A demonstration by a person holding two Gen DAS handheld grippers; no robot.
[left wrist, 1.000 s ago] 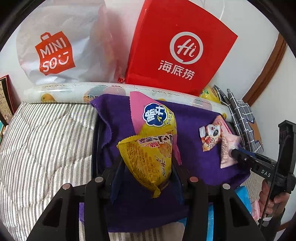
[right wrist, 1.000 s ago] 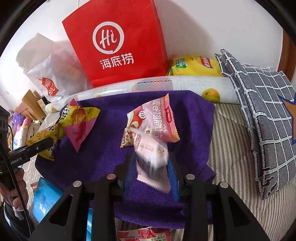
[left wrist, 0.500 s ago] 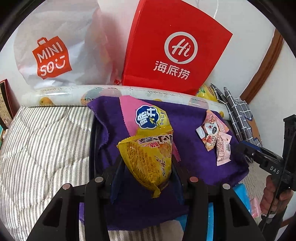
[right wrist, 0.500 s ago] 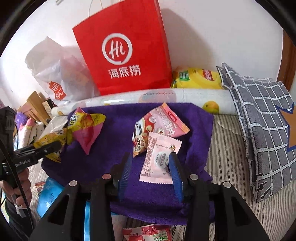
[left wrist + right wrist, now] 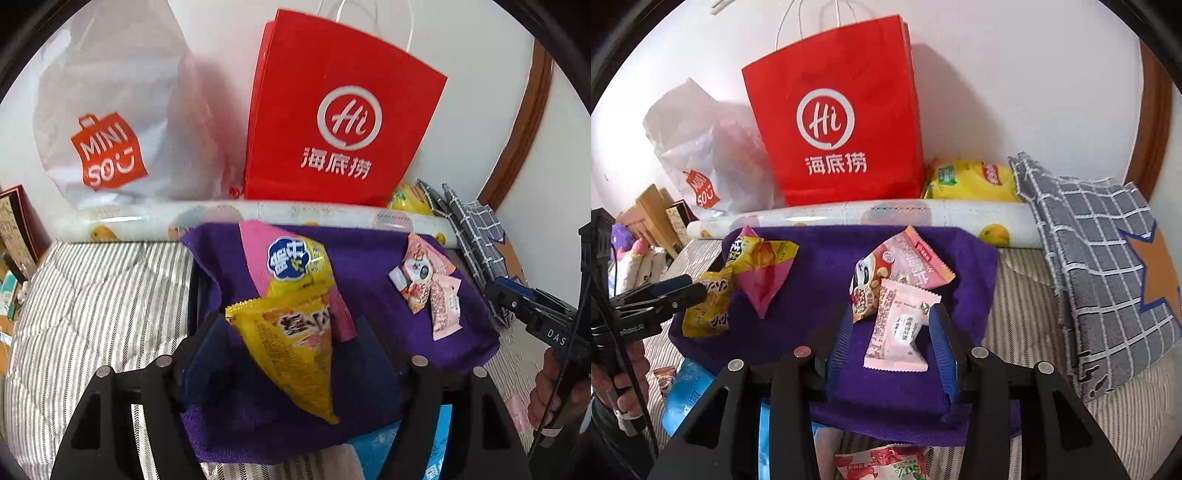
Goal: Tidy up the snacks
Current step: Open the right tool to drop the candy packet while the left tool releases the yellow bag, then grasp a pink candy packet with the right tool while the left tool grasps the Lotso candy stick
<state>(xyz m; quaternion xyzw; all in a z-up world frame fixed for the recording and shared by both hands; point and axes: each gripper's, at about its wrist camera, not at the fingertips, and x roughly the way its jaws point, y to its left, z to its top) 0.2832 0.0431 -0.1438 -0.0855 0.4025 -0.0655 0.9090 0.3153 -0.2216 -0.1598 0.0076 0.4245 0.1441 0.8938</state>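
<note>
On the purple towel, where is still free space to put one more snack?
The purple towel is bare in the middle, between the yellow and pink packets on its left and the two pink packets on its right. A bare strip also runs along its far edge, by the printed roll. The left edge is crowded: the left gripper, jaws opening, is there.

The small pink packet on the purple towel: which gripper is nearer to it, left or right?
Right. The right gripper has the small pink packet between its open fingers. The left gripper is across the purple towel, its jaws opening around the yellow snack bag.
</note>
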